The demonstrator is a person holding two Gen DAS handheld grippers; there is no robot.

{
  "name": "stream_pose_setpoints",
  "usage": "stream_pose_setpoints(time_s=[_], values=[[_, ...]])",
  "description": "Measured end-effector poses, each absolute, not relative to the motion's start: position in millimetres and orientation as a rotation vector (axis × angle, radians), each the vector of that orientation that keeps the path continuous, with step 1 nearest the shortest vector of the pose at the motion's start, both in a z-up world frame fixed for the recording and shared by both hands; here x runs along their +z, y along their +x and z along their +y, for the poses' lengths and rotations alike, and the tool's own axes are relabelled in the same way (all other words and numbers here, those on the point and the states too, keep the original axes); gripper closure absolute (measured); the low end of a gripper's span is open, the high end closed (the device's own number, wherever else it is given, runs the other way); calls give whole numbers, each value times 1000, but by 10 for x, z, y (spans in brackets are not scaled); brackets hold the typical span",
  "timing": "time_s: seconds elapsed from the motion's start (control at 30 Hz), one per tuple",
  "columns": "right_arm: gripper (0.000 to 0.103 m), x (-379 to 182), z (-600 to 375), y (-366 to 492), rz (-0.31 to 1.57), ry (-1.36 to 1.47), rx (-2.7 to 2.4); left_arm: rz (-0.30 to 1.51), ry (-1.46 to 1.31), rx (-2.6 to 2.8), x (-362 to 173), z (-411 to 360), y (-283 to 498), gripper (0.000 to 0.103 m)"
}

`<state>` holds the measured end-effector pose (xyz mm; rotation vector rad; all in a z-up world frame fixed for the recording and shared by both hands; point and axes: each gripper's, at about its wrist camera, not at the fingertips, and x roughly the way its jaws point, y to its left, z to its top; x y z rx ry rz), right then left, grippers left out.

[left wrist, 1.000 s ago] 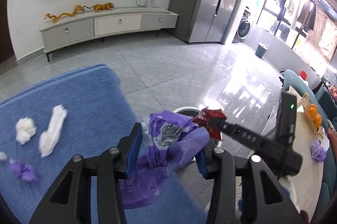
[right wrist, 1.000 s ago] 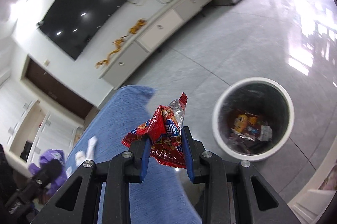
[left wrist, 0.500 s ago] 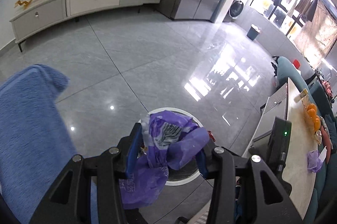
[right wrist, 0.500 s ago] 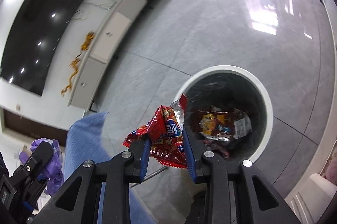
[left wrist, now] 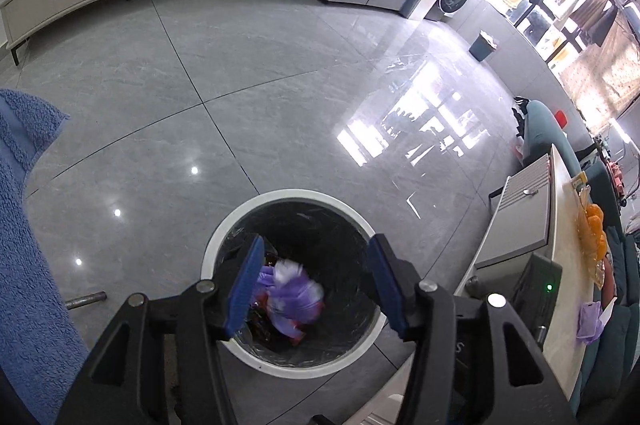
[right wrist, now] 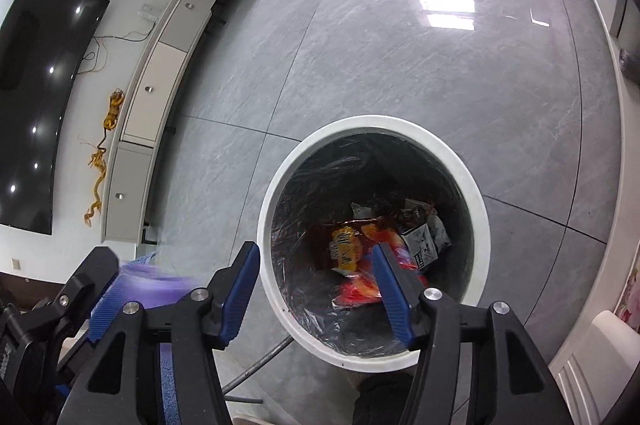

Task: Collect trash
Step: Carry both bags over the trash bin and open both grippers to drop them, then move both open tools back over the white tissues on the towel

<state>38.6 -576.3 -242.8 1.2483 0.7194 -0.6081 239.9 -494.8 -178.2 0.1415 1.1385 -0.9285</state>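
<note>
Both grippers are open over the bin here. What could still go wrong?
1. The purple bag is blurred inside the bin, apparently mid-fall; light plastic may catch on the liner instead of settling.
2. The right gripper hangs over the near rim, so the red wrapper had little margin.
3. Both grippers sit close together and may collide when withdrawing.

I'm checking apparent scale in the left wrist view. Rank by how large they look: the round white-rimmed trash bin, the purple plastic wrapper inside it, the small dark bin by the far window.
1. Round white-rimmed trash bin
2. Purple plastic wrapper
3. Small dark bin, far from the camera, so its true size is unsure.
</note>
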Motion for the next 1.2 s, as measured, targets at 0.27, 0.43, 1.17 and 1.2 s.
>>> stream_pose_setpoints(time_s=[0.27, 0.43, 1.17, 1.2], values=[[47, -2161, -5629, 251, 647, 1208, -665, 1069, 76, -875, -1420, -4609, 2352, 49], [47, -1821, -5458, 238, 602, 1143, -640, 995, 46, -803, -1075, -4218, 2315, 49], [41, 50, -3875, 140, 389, 549, -424, 512, 28, -419, 411, -1383, 1531, 48], [41, 102, -3798, 139, 381, 532, -411, 497, 21, -400, 455, -1263, 1479, 46]])
